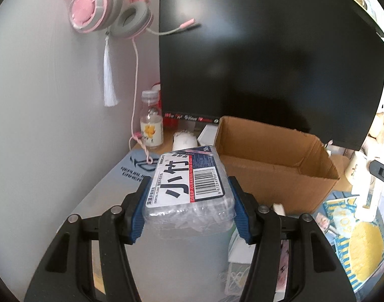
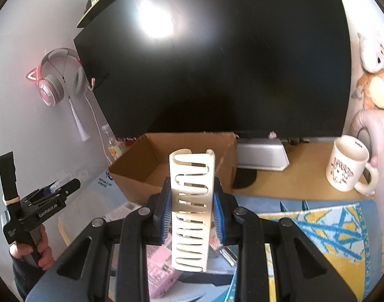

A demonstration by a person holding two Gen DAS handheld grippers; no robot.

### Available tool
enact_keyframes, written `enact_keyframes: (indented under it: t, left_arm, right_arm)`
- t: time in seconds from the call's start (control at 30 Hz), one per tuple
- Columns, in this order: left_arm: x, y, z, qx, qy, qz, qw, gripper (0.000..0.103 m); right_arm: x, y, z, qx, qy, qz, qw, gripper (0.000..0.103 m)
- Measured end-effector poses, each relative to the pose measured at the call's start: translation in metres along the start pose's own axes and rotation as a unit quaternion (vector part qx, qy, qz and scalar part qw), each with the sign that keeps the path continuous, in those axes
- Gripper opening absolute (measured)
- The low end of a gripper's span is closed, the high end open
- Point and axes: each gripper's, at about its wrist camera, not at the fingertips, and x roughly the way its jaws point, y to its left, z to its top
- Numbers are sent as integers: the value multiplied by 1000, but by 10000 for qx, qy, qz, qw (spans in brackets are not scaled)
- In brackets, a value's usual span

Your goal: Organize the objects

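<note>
Here, the left gripper (image 1: 189,207) is clamped w/ blue pads on both sides of one clear plastic floss box (image 1: 190,188): white label, big black characters, red strip, barcode. It's held off the table (image 1: 103,196), just in front of the one open cardboard box (image 1: 275,166). The right gripper (image 2: 193,214) is closed around one cream slotted hair clip (image 2: 192,209), upright, also near that box. Also 1 black monitor (image 2: 217,63), 1 white mug (image 2: 348,167), 1 pink headset (image 1: 103,5), 1 bottle (image 1: 151,120).

Soft daylight, monitor (image 2: 217,58) glare, fisheye warp.
</note>
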Motion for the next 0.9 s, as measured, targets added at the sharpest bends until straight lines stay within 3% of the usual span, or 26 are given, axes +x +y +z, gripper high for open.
enact_keyframes:
  t: [0.47, 0.9]
  left_arm:
    - [5, -36, 52, 168, -325, -193, 9991, 57]
    - [34, -59, 72, 349, -276, -360, 9984, 57]
  right_arm:
    - [17, 22, 43, -143, -144, 140, 9997, 31]
    - [55, 20, 57, -19, -36, 245, 9997, 31]
